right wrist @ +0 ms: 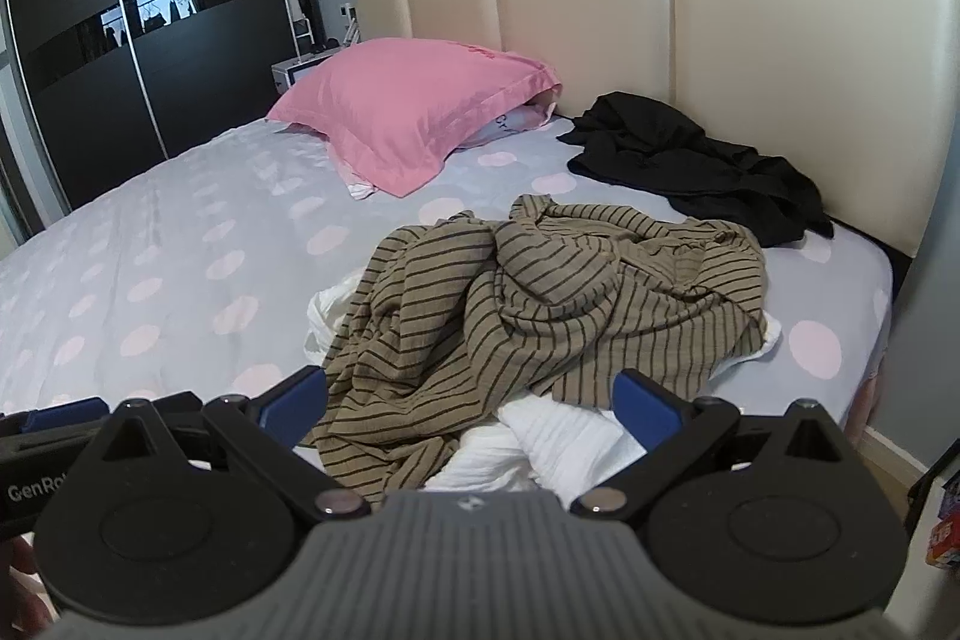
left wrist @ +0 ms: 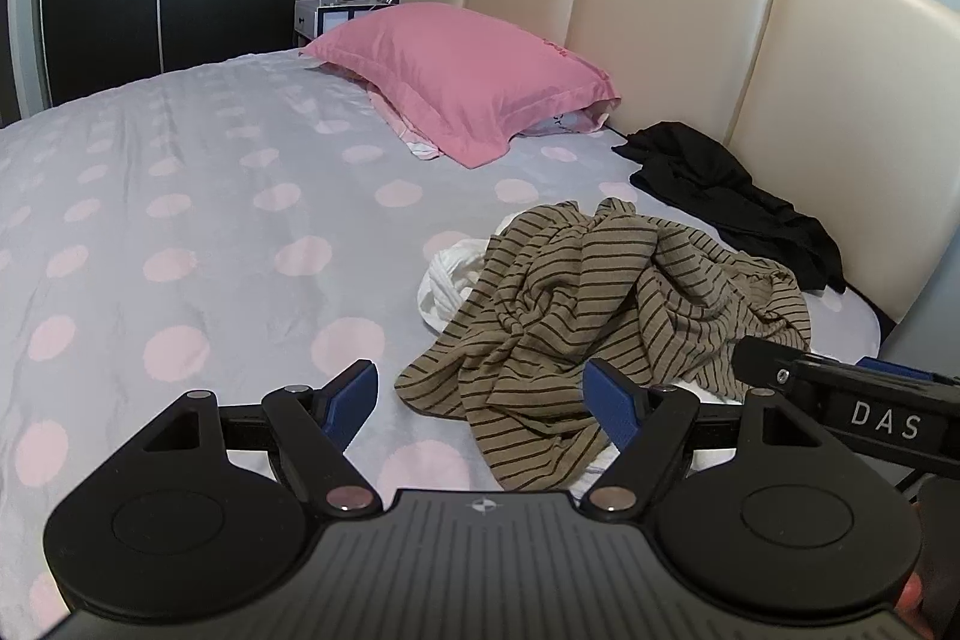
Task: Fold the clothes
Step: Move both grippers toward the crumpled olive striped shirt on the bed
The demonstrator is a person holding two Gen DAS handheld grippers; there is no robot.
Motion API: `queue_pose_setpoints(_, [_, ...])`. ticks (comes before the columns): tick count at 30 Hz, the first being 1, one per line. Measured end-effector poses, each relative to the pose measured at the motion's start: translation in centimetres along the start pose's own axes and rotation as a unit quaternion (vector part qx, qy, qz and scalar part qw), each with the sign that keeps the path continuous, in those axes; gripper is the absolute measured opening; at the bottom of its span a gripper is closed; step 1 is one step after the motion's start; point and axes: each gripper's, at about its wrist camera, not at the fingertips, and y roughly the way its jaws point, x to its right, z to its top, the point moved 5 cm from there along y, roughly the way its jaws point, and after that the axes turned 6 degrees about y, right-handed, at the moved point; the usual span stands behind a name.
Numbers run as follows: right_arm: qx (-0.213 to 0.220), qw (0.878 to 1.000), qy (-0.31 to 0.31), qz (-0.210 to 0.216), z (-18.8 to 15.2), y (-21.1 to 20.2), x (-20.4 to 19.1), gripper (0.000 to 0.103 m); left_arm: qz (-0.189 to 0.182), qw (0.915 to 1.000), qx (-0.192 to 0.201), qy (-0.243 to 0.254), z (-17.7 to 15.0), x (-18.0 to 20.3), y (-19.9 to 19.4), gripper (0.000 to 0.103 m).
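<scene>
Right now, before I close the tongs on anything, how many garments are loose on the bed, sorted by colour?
Striped brown: 1, the striped top crumpled on the pile.
White: 1 that I can tell, the white garment under it; it may be more than one piece.
Black: 1, the black garment by the headboard.
Total: 3 garments.
Both tongs are open and hold nothing.

White garment (right wrist: 558, 445) mostly buried under striped shirt (right wrist: 480, 304).

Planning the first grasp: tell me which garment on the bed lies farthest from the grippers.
The black garment, crumpled against the cream headboard. The striped brown garment and the white garment beneath it lie much closer, just ahead of both open grippers.
</scene>
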Motion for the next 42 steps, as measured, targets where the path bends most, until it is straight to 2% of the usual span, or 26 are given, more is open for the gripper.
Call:
queue_pose_setpoints(10, [-0.003,1.000,-0.008,-0.012,-0.3,0.2,-0.2,0.102,0.002,0.9999,-0.010,0.013,-0.3,0.4,0.6,0.075])
queue_pose_setpoints(42, [-0.019,1.000,-0.023,0.011,-0.4,0.4,-0.9,0.102,-0.004,0.9993,-0.035,0.014,-1.3,0.1,1.1,0.075])
